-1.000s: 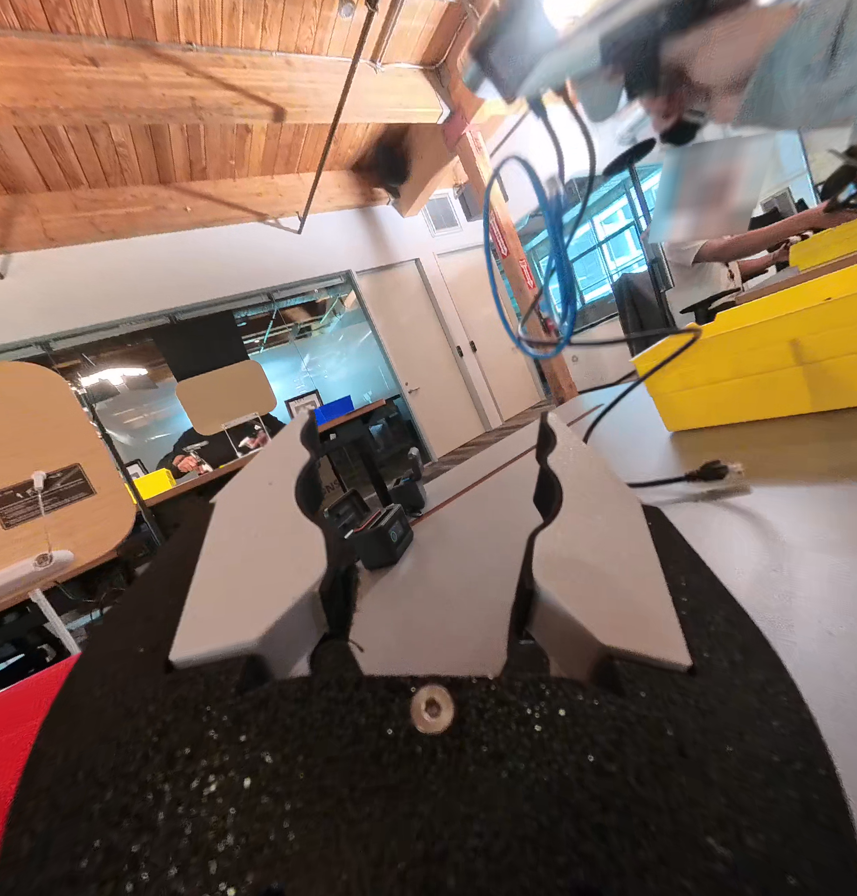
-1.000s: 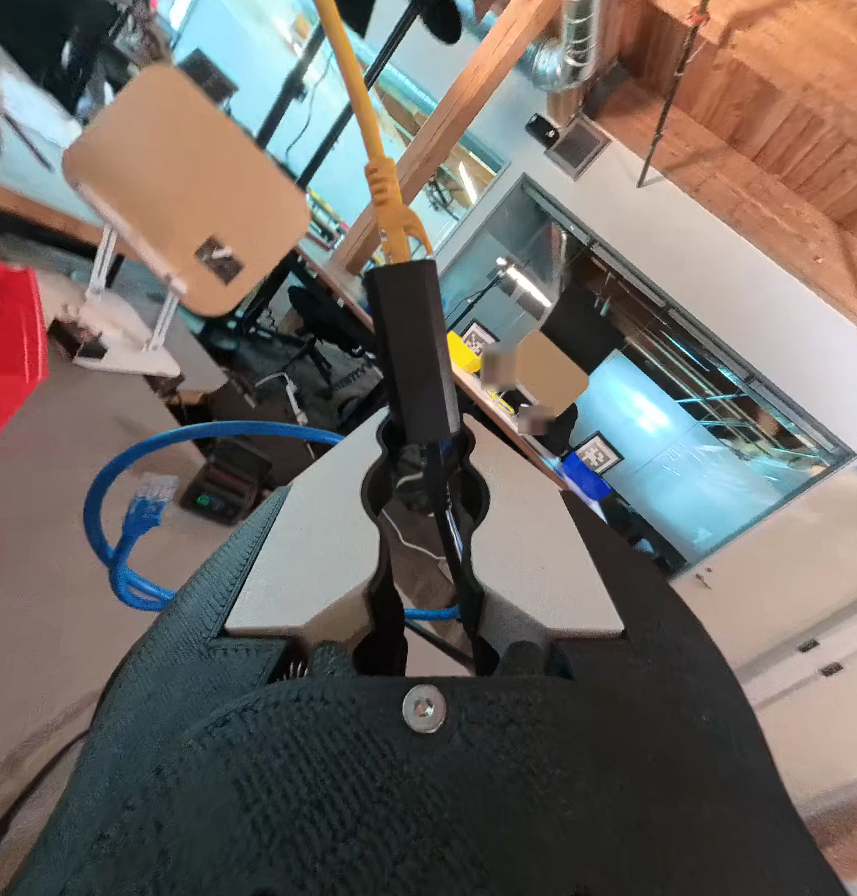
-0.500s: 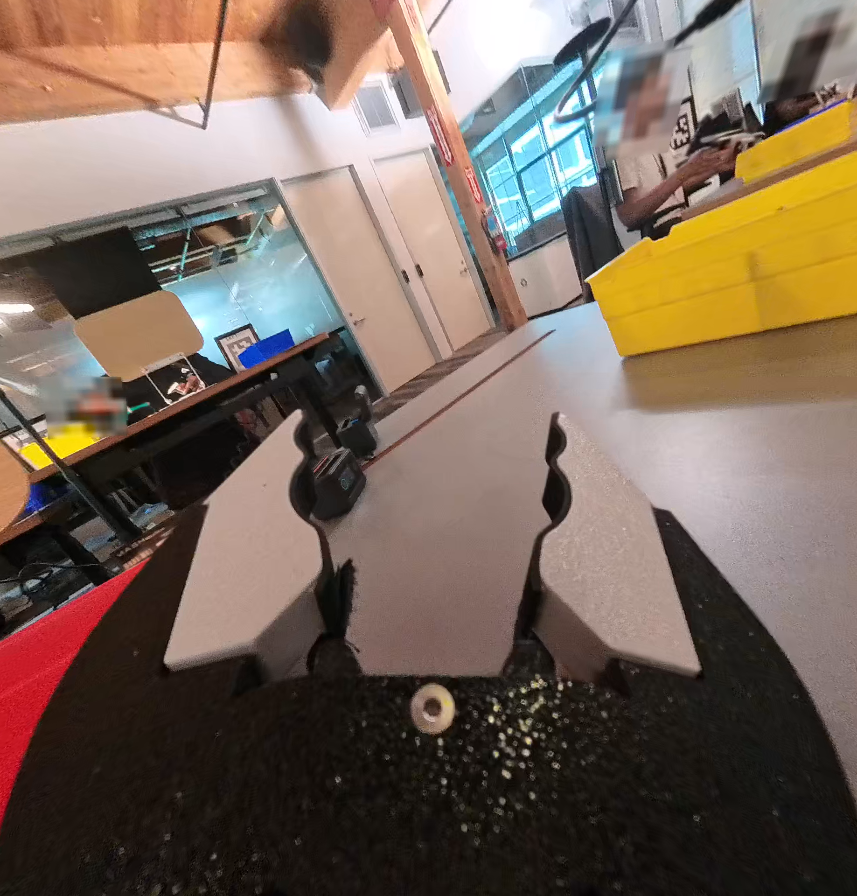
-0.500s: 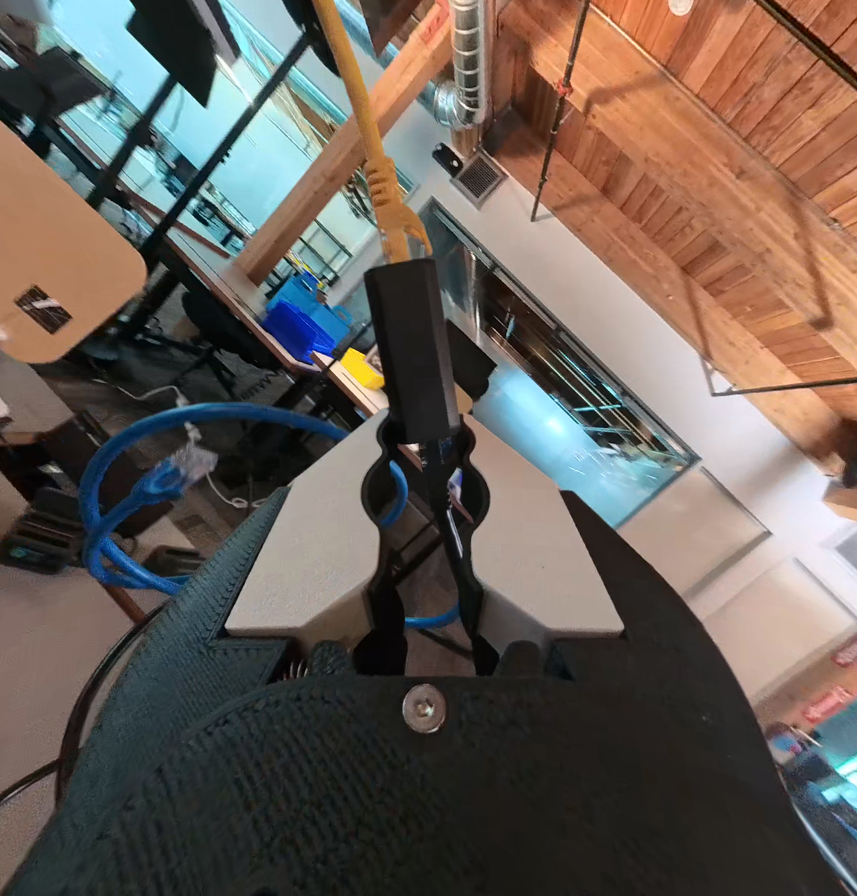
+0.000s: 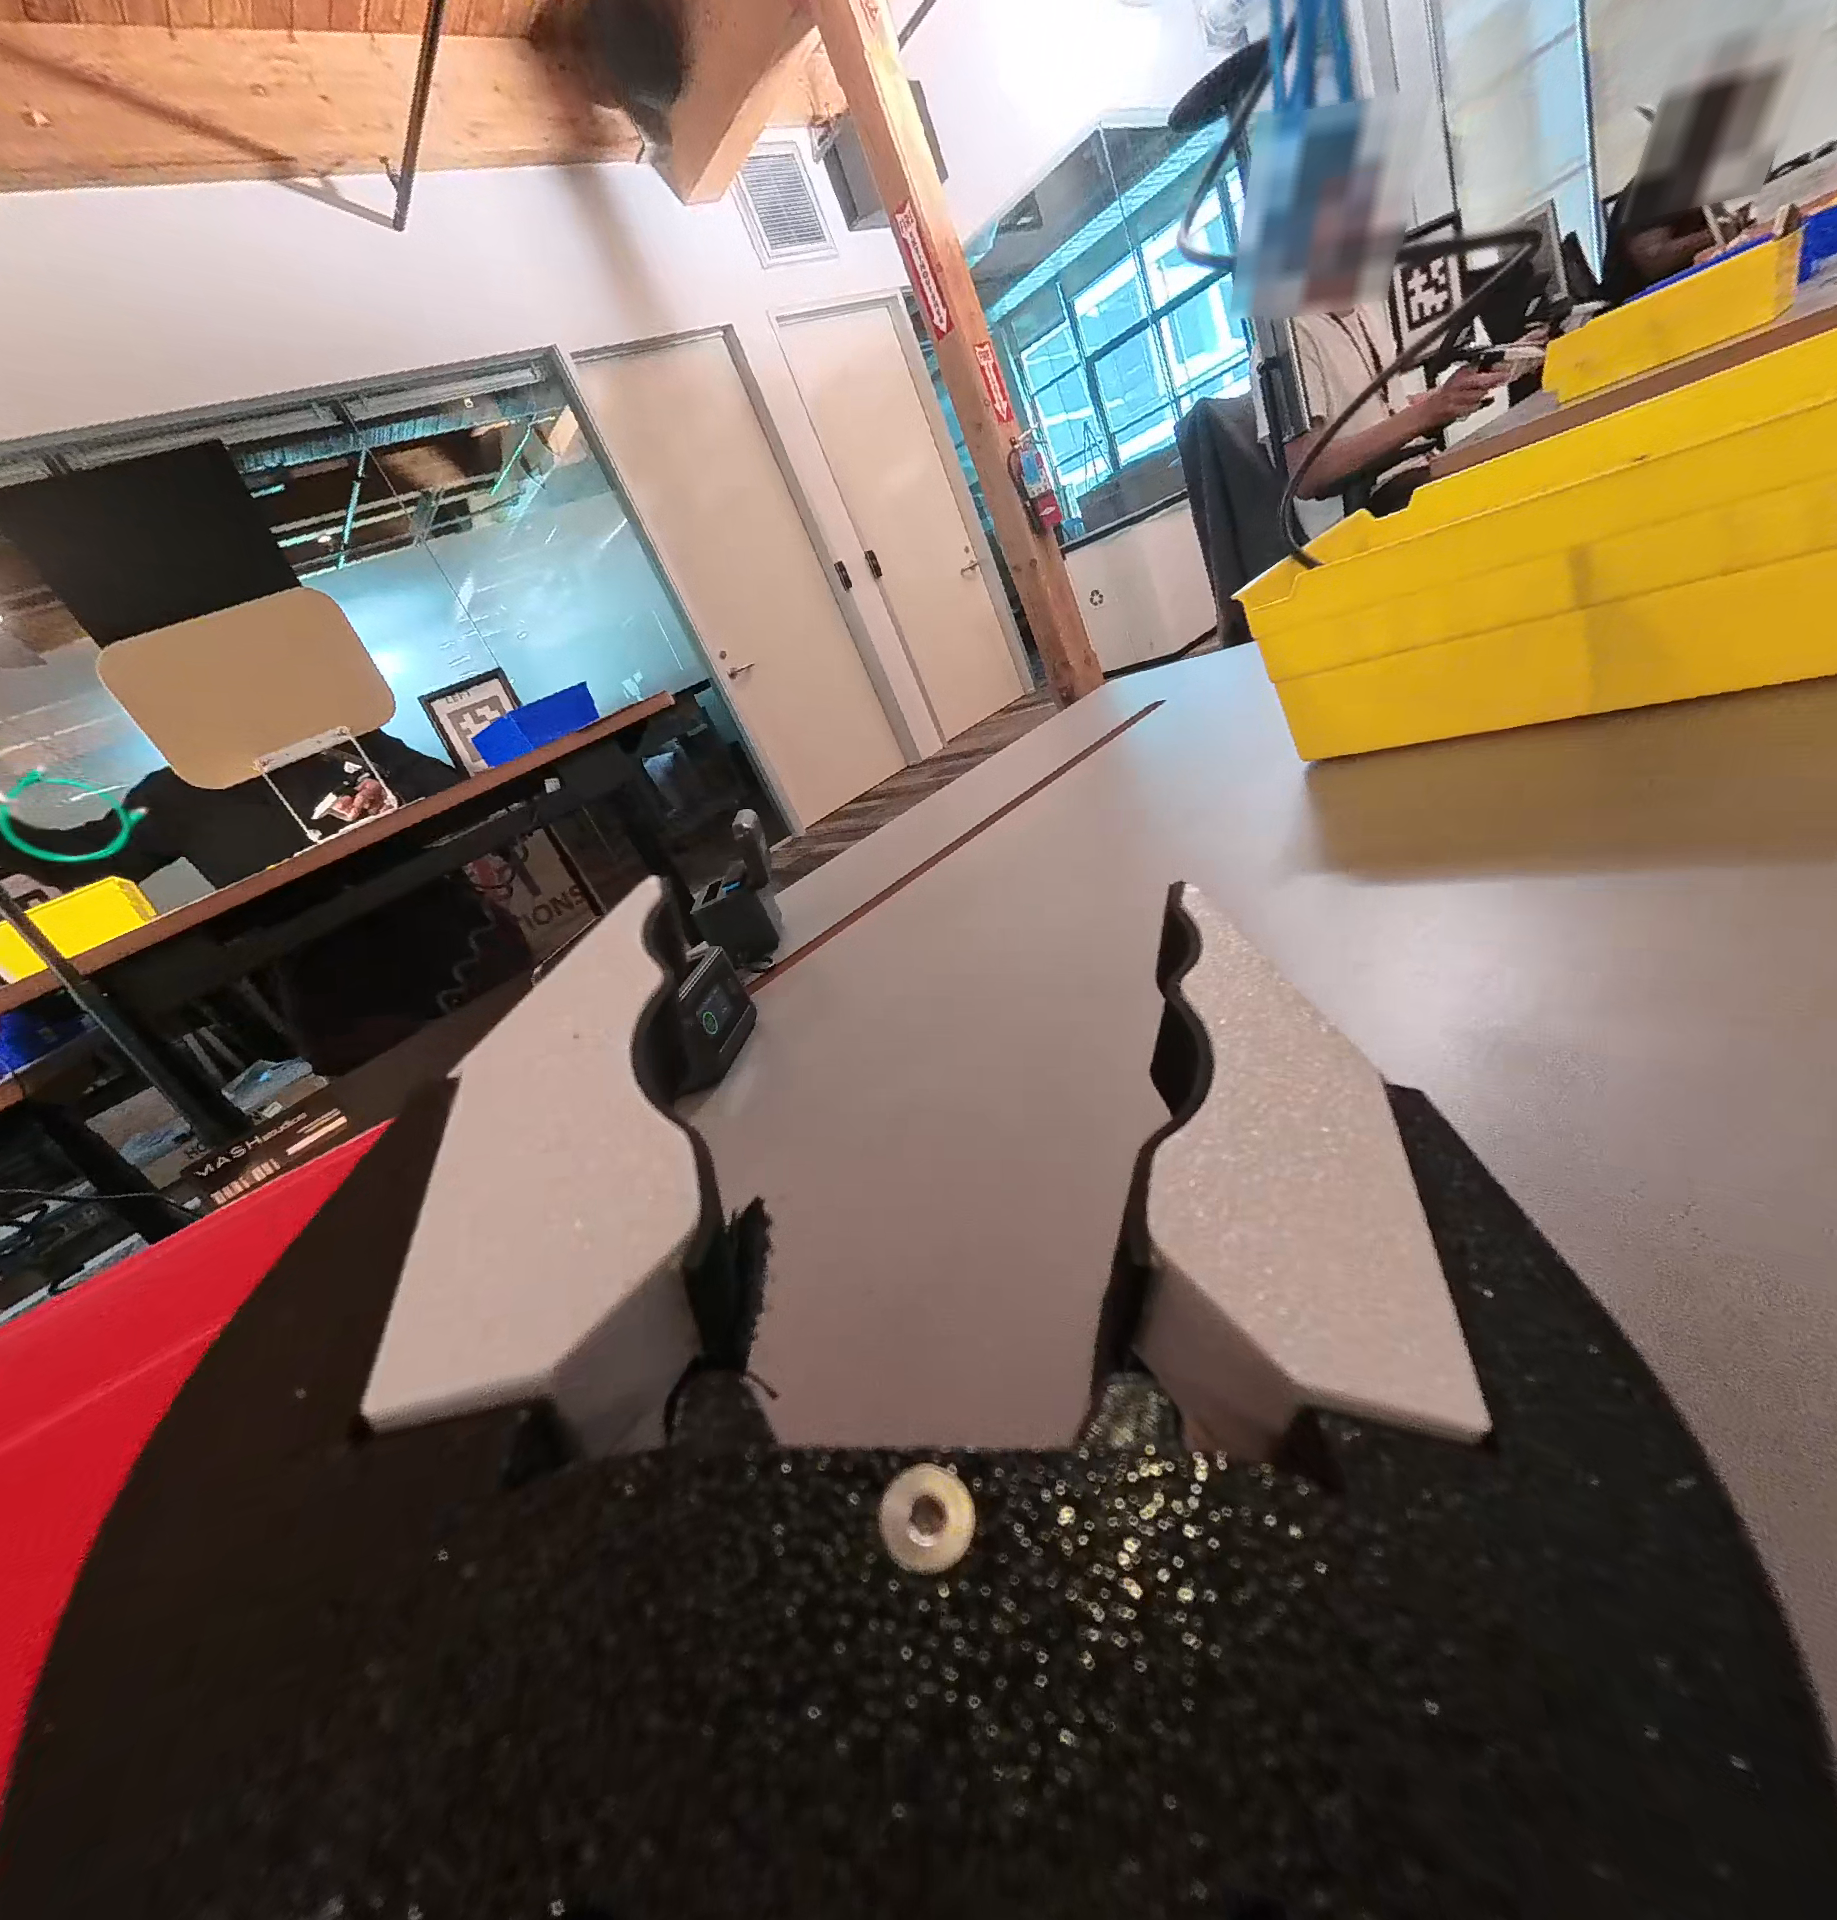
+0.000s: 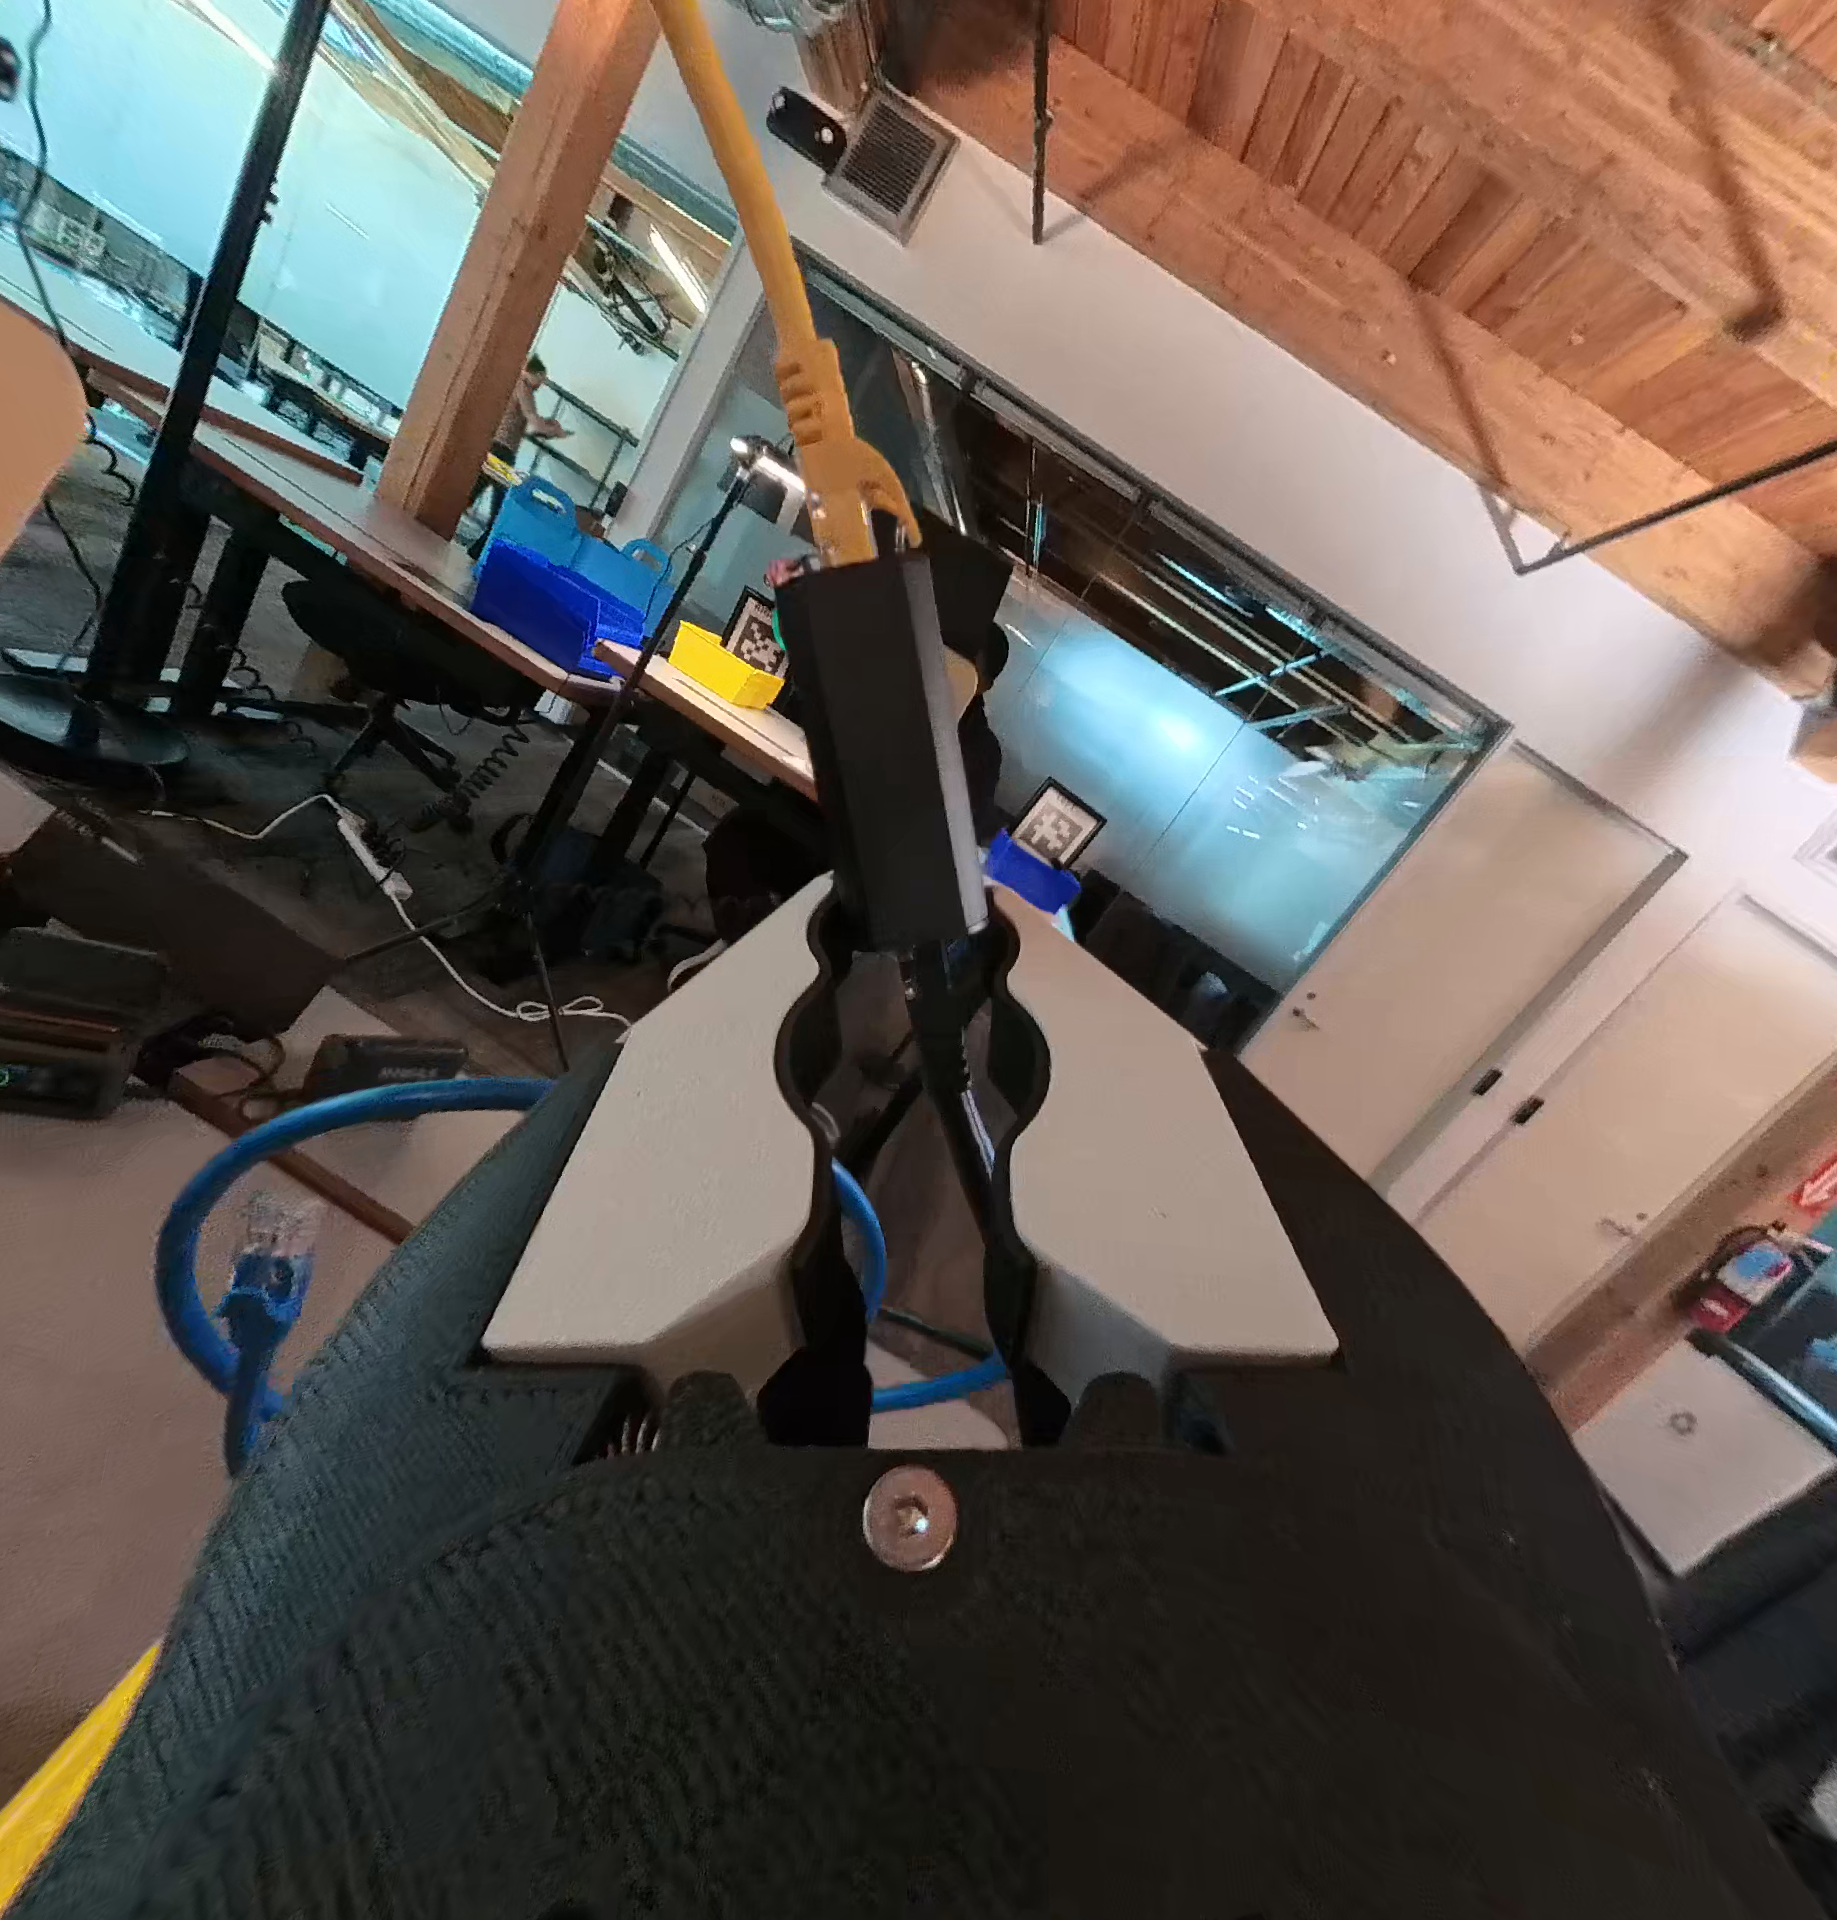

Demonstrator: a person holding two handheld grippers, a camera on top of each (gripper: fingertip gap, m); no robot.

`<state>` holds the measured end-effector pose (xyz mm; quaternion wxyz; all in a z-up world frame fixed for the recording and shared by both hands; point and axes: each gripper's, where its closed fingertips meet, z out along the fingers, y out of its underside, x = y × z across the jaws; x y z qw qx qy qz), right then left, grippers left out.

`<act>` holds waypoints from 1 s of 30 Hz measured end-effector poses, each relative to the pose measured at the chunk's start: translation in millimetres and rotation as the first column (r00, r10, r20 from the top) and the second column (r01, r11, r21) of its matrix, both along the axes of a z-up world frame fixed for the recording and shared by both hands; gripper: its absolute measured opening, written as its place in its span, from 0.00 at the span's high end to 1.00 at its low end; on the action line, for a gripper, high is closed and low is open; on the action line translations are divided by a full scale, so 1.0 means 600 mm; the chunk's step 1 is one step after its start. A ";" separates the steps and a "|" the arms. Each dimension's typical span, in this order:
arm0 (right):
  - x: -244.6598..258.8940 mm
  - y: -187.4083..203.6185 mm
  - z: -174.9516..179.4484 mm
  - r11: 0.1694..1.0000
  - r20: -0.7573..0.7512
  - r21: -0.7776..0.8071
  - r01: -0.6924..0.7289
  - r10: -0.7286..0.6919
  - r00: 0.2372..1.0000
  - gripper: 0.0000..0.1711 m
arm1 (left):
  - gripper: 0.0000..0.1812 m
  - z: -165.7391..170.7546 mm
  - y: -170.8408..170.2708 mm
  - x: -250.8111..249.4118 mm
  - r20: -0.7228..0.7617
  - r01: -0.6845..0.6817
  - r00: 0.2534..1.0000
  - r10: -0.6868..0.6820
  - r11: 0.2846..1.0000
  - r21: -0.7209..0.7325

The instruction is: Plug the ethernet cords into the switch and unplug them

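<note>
Right tool (image 6: 914, 935) tilts upward gripping the switch (image 6: 883, 748).

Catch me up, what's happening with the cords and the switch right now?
The right tool is shut on the black switch, held up in the air with a yellow cord plugged into its top. A blue cord hangs loose beside it, its plug free. The left tool is open and empty, low over the table.
</note>
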<state>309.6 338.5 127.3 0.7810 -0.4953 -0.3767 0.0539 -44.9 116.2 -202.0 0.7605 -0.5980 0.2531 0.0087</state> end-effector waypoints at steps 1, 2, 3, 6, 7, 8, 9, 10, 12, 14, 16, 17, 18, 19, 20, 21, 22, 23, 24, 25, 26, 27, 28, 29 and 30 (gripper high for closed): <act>0.006 0.003 -0.012 1.000 -0.002 -0.013 0.002 -0.002 1.000 0.87 | 0.51 -0.001 0.000 0.001 -0.002 0.002 1.000 -0.002 1.000 -0.002; 0.012 0.005 -0.022 1.000 -0.002 -0.026 0.006 -0.006 1.000 0.87 | 0.51 -0.002 0.000 0.002 -0.004 0.004 1.000 -0.004 1.000 -0.004; 0.018 0.007 -0.031 0.999 -0.001 -0.040 0.009 -0.009 1.000 0.87 | 0.51 -0.003 0.001 0.002 -0.006 0.005 1.000 -0.005 1.000 -0.007; 0.035 0.012 -0.058 0.997 0.007 -0.075 0.022 -0.021 1.000 0.87 | 0.52 -0.004 0.001 0.004 -0.009 0.011 1.000 -0.011 1.000 -0.010; 0.040 0.013 -0.067 0.996 0.010 -0.086 0.026 -0.025 1.000 0.87 | 0.52 -0.004 0.001 0.005 -0.009 0.013 1.000 -0.013 1.000 -0.012; 0.044 0.014 -0.075 0.995 0.012 -0.099 0.026 -0.025 1.000 0.87 | 0.52 -0.005 0.001 0.005 -0.009 0.013 1.000 -0.013 1.000 -0.014; 0.048 0.014 -0.083 0.994 0.014 -0.107 0.028 -0.027 1.000 0.87 | 0.52 -0.005 0.001 0.005 -0.010 0.013 1.000 -0.013 1.000 -0.015; 0.052 0.014 -0.092 0.993 0.017 -0.115 0.030 -0.029 0.999 0.87 | 0.52 -0.006 0.001 0.005 -0.011 0.014 1.000 -0.014 1.000 -0.016; 0.057 0.013 -0.109 0.991 0.021 -0.134 0.030 -0.028 0.999 0.87 | 0.52 -0.006 0.001 0.005 -0.011 0.015 1.000 -0.015 1.000 -0.017; 0.062 0.013 -0.128 0.988 0.026 -0.153 0.034 -0.031 0.999 0.87 | 0.53 -0.006 0.000 0.006 -0.011 0.016 1.000 -0.017 1.000 -0.017; 0.064 0.014 -0.148 0.984 0.032 -0.177 0.036 -0.031 0.999 0.87 | 0.53 -0.007 0.000 0.006 -0.012 0.019 1.000 -0.019 1.000 -0.019; 0.064 0.015 -0.158 0.982 0.036 -0.187 0.036 -0.030 0.999 0.87 | 0.53 -0.007 0.000 0.006 -0.012 0.019 1.000 -0.019 1.000 -0.020; 0.064 0.015 -0.167 0.979 0.040 -0.198 0.036 -0.029 0.999 0.87 | 0.53 -0.007 0.000 0.007 -0.012 0.020 1.000 -0.020 1.000 -0.020; 0.063 0.015 -0.176 0.977 0.043 -0.209 0.034 -0.026 0.999 0.87 | 0.53 -0.007 0.000 0.007 -0.011 0.021 1.000 -0.021 1.000 -0.021; 0.062 0.015 -0.184 0.975 0.047 -0.219 0.032 -0.022 0.999 0.87 | 0.53 -0.007 0.000 0.007 -0.011 0.021 1.000 -0.021 1.000 -0.022; 0.061 0.015 -0.192 0.973 0.051 -0.230 0.029 -0.018 0.999 0.87 | 0.53 -0.007 0.000 0.007 -0.010 0.022 1.000 -0.022 1.000 -0.023; 0.060 0.014 -0.200 0.970 0.057 -0.241 0.024 -0.011 0.998 0.87 | 0.53 -0.007 -0.001 0.007 -0.009 0.022 1.000 -0.023 0.999 -0.023; 0.058 0.014 -0.210 0.967 0.065 -0.255 0.019 -0.002 0.998 0.87 | 0.53 -0.007 -0.001 0.007 -0.008 0.023 1.000 -0.023 0.999 -0.023; 0.056 0.014 -0.220 0.962 0.077 -0.271 0.015 0.006 0.997 0.87 | 0.53 -0.007 -0.001 0.006 -0.008 0.023 1.000 -0.023 0.999 -0.024; 0.054 0.014 -0.230 0.958 0.092 -0.288 0.013 0.015 0.996 0.87 | 0.53 -0.007 -0.001 0.007 -0.007 0.024 1.000 -0.024 0.999 -0.025; 0.052 0.015 -0.242 0.952 0.108 -0.306 0.011 0.023 0.994 0.87 | 0.53 -0.008 -0.001 0.007 -0.007 0.025 1.000 -0.025 0.999 -0.025; 0.050 0.015 -0.255 0.944 0.123 -0.329 0.007 0.036 0.992 0.87 | 0.53 -0.008 -0.001 0.007 -0.008 0.026 1.000 -0.026 0.999 -0.026; 0.048 0.015 -0.268 0.935 0.138 -0.354 0.001 0.051 0.989 0.87 | 0.54 -0.008 -0.001 0.007 -0.008 0.027 1.000 -0.027 0.999 -0.026; 0.046 0.015 -0.282 0.926 0.156 -0.377 0.001 0.063 0.986 0.87 | 0.54 -0.008 -0.001 0.008 -0.009 0.028 1.000 -0.028 0.999 -0.027; 0.044 0.015 -0.297 0.916 0.178 -0.402 0.001 0.077 0.981 0.87 | 0.54 -0.008 -0.002 0.008 -0.009 0.029 1.000 -0.029 0.999 -0.027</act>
